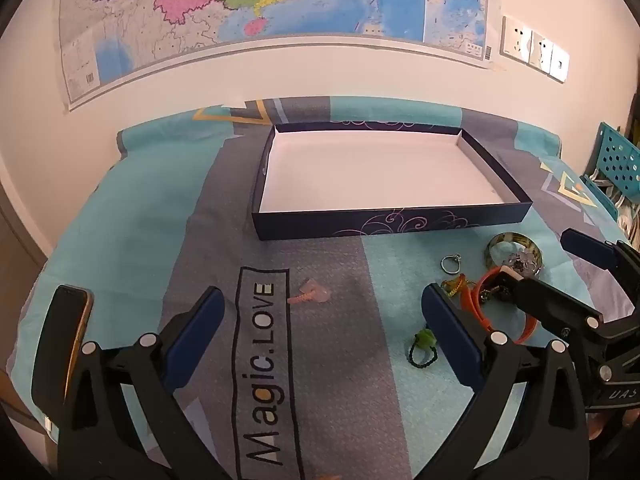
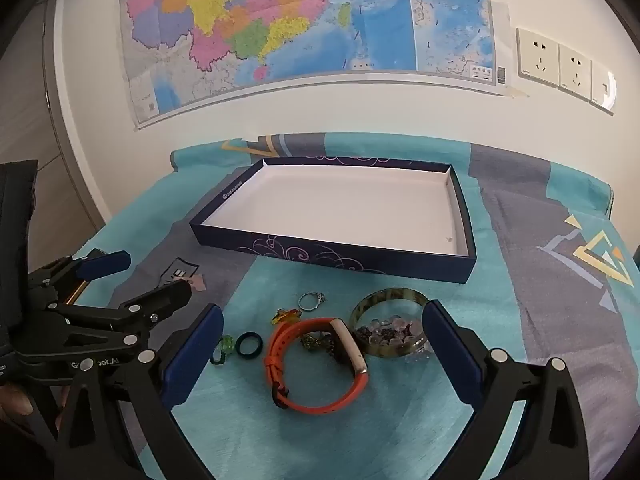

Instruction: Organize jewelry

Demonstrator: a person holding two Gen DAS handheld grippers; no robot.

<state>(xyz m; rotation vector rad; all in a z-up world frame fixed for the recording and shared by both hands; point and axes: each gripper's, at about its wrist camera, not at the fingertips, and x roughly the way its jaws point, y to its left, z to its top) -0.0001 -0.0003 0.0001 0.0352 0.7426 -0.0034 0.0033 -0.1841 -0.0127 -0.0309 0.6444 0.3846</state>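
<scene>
A shallow dark blue box (image 1: 392, 226) (image 2: 332, 254) with a bare white floor lies on the teal cloth. In front of it lies the jewelry: an orange watch band (image 2: 316, 364) (image 1: 478, 306), a bangle (image 2: 384, 295) (image 1: 514, 240) around clear and purple beads, a silver ring (image 2: 311, 301) (image 1: 451, 264), an amber piece (image 2: 286, 316), a green ring (image 2: 222, 350) (image 1: 422, 346) and a dark teal ring (image 2: 249, 344). My right gripper (image 2: 322, 320) (image 1: 546, 266) hangs open over the watch band. My left gripper (image 1: 322, 304) (image 2: 146, 276) stands open above a small pink piece (image 1: 310, 295) (image 2: 196, 282).
A phone (image 1: 74, 320) lies at the cloth's left edge. A teal perforated basket (image 1: 616, 160) stands off the table's right end. A map and wall sockets (image 2: 556, 64) hang on the wall behind. A person's fingers (image 2: 16, 404) hold the left gripper's handle.
</scene>
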